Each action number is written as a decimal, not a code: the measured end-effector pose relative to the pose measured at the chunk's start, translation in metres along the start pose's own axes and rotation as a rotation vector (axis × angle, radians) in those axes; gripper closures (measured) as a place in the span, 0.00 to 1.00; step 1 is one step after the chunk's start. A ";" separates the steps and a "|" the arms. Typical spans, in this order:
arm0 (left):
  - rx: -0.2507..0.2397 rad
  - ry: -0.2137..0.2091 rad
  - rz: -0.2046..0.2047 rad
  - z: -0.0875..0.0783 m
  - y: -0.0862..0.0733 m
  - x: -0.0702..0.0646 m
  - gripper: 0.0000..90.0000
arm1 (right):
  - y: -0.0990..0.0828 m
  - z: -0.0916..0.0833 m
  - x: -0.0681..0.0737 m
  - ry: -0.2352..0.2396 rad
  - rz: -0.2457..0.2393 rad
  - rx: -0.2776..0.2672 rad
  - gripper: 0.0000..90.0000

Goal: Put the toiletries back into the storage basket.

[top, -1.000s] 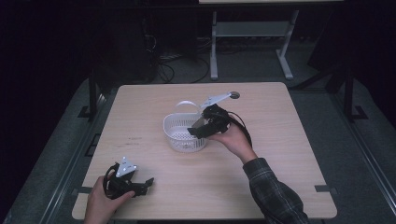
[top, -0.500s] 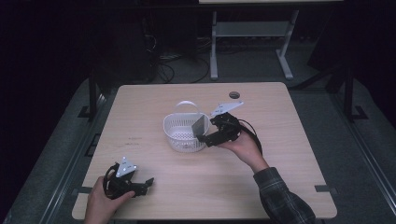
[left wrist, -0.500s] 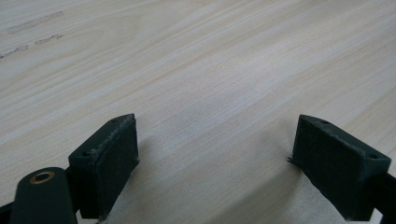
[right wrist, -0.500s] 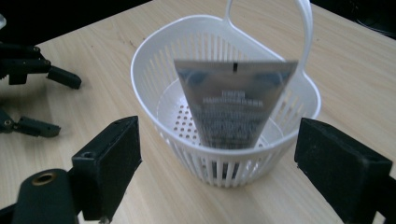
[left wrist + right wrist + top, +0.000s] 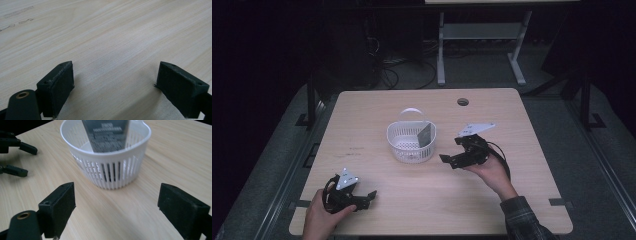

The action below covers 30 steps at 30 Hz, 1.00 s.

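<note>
Light wood-grain table (image 5: pixel 377 112), rounded corners, round cable hole (image 5: pixel 463 102) near far edge. White slotted plastic basket (image 5: pixel 407 147) with bail handle stands about table centre, upright; dark flat packet (image 5: pixel 426 135) leans inside against its right wall. Faint dark scuff marks (image 5: pixel 353 151) on tabletop left of basket. Left gripper (image 5: pixel 362 199) rests near front left corner.

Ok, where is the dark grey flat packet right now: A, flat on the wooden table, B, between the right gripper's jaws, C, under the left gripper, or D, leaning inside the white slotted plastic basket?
D: the dark grey flat packet leans inside the white slotted plastic basket, while the right gripper sits beside it, jaws open and empty.
</note>
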<state>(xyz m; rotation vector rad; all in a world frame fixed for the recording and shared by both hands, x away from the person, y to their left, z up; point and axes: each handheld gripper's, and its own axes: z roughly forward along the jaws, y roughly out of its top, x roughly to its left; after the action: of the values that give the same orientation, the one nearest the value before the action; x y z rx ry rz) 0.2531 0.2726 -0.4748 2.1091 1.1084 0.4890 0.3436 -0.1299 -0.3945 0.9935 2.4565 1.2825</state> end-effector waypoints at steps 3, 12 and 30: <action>0.000 0.000 0.000 0.000 0.000 0.000 0.15 | -0.012 -0.008 -0.004 -0.013 0.017 -0.005 0.16; -0.001 0.000 0.000 0.000 0.000 0.000 0.15 | -0.043 -0.030 -0.011 -0.072 0.065 0.011 0.16; -0.001 -0.002 0.004 0.000 0.000 0.000 0.15 | -0.097 -0.048 -0.015 -0.156 0.111 0.095 0.10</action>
<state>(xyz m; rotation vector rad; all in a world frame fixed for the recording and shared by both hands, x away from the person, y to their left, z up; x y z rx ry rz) 0.2528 0.2727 -0.4750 2.1104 1.1029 0.4897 0.2873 -0.2096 -0.4434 1.2206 2.3920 1.0830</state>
